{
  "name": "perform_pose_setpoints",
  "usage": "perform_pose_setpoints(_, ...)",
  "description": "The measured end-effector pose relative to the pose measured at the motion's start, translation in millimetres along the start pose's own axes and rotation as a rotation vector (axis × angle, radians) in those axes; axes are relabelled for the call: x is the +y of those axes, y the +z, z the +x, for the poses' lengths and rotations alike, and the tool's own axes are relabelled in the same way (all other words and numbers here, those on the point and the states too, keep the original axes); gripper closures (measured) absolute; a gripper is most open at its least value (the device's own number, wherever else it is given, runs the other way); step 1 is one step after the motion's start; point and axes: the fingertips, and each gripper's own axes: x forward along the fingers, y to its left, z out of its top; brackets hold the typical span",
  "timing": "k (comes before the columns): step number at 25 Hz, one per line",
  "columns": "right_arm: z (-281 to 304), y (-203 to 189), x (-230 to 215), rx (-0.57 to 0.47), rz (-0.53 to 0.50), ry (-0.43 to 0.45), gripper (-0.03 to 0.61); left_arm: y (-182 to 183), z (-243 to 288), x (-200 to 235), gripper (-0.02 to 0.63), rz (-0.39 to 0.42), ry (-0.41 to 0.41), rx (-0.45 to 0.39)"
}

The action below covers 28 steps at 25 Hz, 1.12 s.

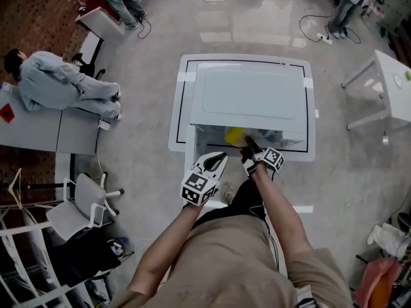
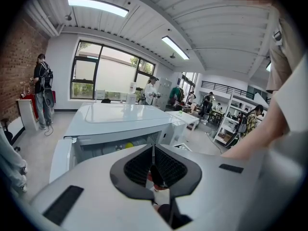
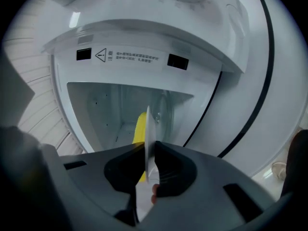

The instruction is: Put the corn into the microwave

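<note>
The white microwave point(image 1: 247, 98) stands on a white table point(image 1: 180, 101) with its front cavity open toward me. A yellow corn point(image 1: 234, 135) lies inside the cavity; it also shows as corn point(image 3: 140, 128) in the right gripper view and as a small yellow spot, the corn point(image 2: 128, 146), in the left gripper view. My right gripper point(image 1: 246, 151) is shut with nothing in it, right at the opening, with the corn just beyond its tips. My left gripper point(image 1: 221, 157) hangs a little to the left, in front of the microwave, shut and holding nothing.
A person in grey point(image 1: 61, 85) sits at a grey desk point(image 1: 45, 130) on the left. A white office chair point(image 1: 83, 207) stands at the lower left. Another white table point(image 1: 393, 85) is at the right, and cables point(image 1: 316, 32) lie on the floor behind.
</note>
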Motion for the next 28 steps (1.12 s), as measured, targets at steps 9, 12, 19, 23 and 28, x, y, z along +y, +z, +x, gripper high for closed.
perform_pose_setpoints(9,21.9,5.6,-15.5,-0.035,0.025,-0.032,0.546,-2.7,5.2,7.7,0.609,-0.001,-0.003,0.012)
perform_pose_setpoints(12,27.0,6.4,-13.8,-0.040,0.025,-0.032,0.546,-1.7,5.7,7.4,0.609,0.000,-0.010,0.013)
perform_pose_setpoints(19,37.6,14.7,-17.0,-0.070,0.053,-0.090,0.545,-1.1,9.9,7.4,0.609,-0.008,-0.015,0.009)
perform_pose_setpoints(23,38.6,17.6,-17.3,-0.067,-0.028,-0.199,0.545,0.8,8.6,6.8,0.609,-0.006,-0.022,0.004)
perform_pose_setpoints(28,41.3,11.7,-10.2,0.016,-0.187,-0.263,0.464,0.5,6.3,2.7,0.609,0.000,-0.028,-0.002)
